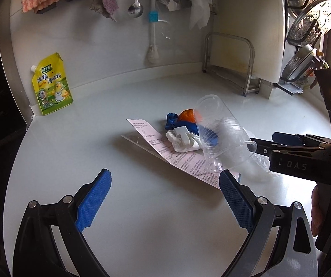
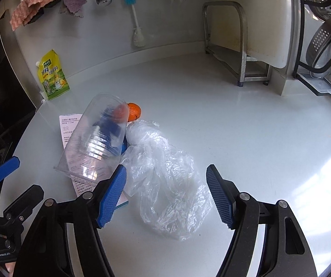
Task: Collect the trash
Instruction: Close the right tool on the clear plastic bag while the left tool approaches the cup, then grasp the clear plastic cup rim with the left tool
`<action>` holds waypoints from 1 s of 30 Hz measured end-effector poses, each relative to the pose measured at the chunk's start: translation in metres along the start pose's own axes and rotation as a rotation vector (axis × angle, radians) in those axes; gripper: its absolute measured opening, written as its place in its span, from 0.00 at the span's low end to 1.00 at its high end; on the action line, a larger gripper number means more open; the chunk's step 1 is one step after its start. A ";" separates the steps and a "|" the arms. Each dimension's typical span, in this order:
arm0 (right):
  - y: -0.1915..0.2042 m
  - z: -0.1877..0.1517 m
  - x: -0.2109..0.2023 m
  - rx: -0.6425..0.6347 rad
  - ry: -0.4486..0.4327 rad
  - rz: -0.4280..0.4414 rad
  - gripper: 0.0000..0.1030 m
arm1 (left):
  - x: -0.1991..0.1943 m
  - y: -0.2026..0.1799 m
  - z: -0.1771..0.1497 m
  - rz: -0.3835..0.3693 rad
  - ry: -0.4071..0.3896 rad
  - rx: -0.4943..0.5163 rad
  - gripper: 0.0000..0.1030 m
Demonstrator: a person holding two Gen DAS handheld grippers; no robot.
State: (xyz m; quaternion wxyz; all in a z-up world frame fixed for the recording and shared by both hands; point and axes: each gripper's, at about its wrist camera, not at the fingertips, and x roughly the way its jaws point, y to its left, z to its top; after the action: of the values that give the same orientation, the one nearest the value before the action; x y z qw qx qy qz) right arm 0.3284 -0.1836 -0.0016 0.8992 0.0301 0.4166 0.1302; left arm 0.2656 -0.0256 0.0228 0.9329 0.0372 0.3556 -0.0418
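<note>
On the white counter (image 2: 234, 120) a clear cup (image 2: 98, 136) lies tipped over a receipt (image 1: 165, 147), beside a crumpled bag (image 2: 165, 180) and an orange (image 2: 133, 112), near both the left gripper (image 1: 165, 198) and right gripper (image 2: 166, 196), each spread wide and holding nothing.

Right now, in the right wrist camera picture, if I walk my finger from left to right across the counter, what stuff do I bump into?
Yellow pouch → pink printed paper → clear plastic cup → orange fruit → crinkly clear plastic bag → metal rack.
</note>
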 end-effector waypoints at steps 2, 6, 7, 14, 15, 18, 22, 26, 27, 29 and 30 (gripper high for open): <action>-0.001 0.001 0.006 0.000 0.008 0.001 0.67 | 0.002 -0.001 0.000 -0.003 0.001 -0.002 0.90; -0.001 -0.001 0.016 0.010 0.029 0.022 0.66 | 0.006 -0.001 0.000 -0.002 0.001 -0.005 0.90; 0.000 -0.001 0.018 0.007 0.033 0.021 0.66 | 0.007 -0.001 0.001 -0.003 0.003 -0.006 0.90; 0.004 -0.008 0.023 -0.009 0.060 0.044 0.24 | 0.010 -0.004 0.001 -0.019 -0.004 -0.009 0.90; 0.004 -0.009 0.022 -0.005 0.057 0.049 0.19 | 0.011 -0.005 0.001 -0.023 -0.006 -0.008 0.90; 0.001 -0.012 0.016 0.017 0.038 0.058 0.14 | 0.013 -0.010 0.001 -0.030 -0.010 0.002 0.90; -0.006 -0.016 0.009 0.046 0.030 0.085 0.13 | 0.014 -0.021 0.001 -0.039 -0.017 0.020 0.90; -0.014 -0.017 0.004 0.077 0.024 0.114 0.12 | 0.015 -0.037 0.000 -0.049 -0.023 0.043 0.90; -0.017 -0.018 0.003 0.091 0.024 0.130 0.12 | 0.016 -0.041 -0.001 -0.048 -0.024 0.051 0.90; -0.021 -0.018 0.002 0.112 0.026 0.162 0.12 | 0.018 -0.049 -0.001 -0.032 -0.031 0.068 0.90; -0.023 -0.019 0.003 0.121 0.028 0.173 0.12 | 0.019 -0.051 -0.001 -0.019 -0.037 0.074 0.90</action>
State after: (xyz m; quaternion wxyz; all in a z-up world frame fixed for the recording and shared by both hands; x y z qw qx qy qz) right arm 0.3202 -0.2062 -0.0198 0.8752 0.1183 0.4321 0.1825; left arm 0.2740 -0.0777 0.0077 0.9369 0.0677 0.3368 -0.0647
